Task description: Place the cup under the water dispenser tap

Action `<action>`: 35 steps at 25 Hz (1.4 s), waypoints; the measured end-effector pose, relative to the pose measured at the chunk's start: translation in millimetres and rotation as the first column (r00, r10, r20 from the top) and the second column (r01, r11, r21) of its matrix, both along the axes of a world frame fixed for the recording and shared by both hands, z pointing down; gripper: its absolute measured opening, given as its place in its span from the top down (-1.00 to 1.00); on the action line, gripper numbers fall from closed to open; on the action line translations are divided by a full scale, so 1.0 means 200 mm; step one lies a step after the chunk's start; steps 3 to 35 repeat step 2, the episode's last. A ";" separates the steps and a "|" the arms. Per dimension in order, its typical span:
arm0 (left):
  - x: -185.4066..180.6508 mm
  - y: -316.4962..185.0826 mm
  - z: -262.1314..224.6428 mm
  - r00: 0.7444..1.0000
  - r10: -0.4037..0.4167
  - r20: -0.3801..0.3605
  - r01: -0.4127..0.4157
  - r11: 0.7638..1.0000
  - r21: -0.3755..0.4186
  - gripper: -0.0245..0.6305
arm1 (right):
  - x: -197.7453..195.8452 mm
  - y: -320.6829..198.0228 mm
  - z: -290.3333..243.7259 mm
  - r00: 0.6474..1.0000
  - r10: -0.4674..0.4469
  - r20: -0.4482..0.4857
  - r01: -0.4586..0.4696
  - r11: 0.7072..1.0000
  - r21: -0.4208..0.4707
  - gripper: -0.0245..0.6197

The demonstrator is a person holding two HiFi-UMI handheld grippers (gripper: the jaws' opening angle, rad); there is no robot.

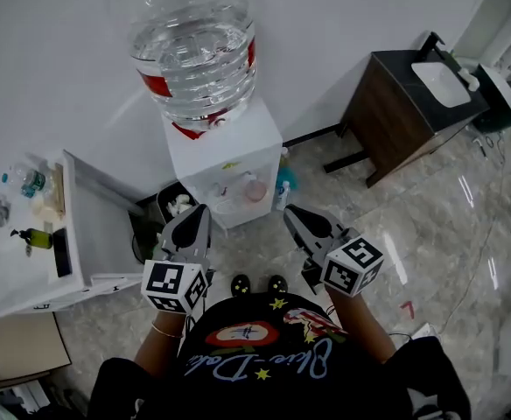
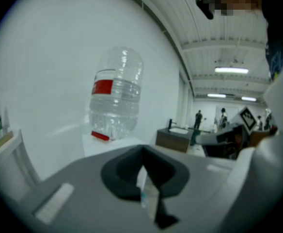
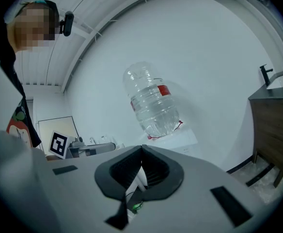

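In the head view the white water dispenser [image 1: 225, 151] stands against the wall, carrying a large clear bottle [image 1: 194, 42] with a red label. At its front, near the taps, sits a small pinkish cup [image 1: 254, 189]. My left gripper [image 1: 188, 228] and right gripper [image 1: 305, 224] hover side by side in front of the dispenser, both pointing at it, apart from the cup. Each has its jaws shut with nothing between them. The bottle [image 2: 116, 93] looms above the left gripper [image 2: 142, 152] in the left gripper view. In the right gripper view the bottle [image 3: 153, 103] stands beyond the right gripper [image 3: 141, 152].
A white counter [image 1: 28, 278] with a green bottle [image 1: 35, 237] and other small items stands at the left. A dark bin [image 1: 159, 206] sits between it and the dispenser. A dark wooden cabinet with a sink [image 1: 404, 103] is at the right, on a glossy marble floor.
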State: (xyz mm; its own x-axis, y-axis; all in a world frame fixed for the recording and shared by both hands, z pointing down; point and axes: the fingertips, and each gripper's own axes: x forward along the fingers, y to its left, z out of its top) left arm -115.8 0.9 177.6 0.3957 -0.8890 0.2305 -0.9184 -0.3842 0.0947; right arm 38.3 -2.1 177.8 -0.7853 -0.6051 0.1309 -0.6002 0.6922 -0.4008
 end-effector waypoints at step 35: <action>0.00 0.01 0.01 1.000 -0.005 0.002 0.005 1.000 -0.007 0.93 | 0.00 0.00 0.00 1.000 0.000 0.001 0.000 1.000 0.005 0.88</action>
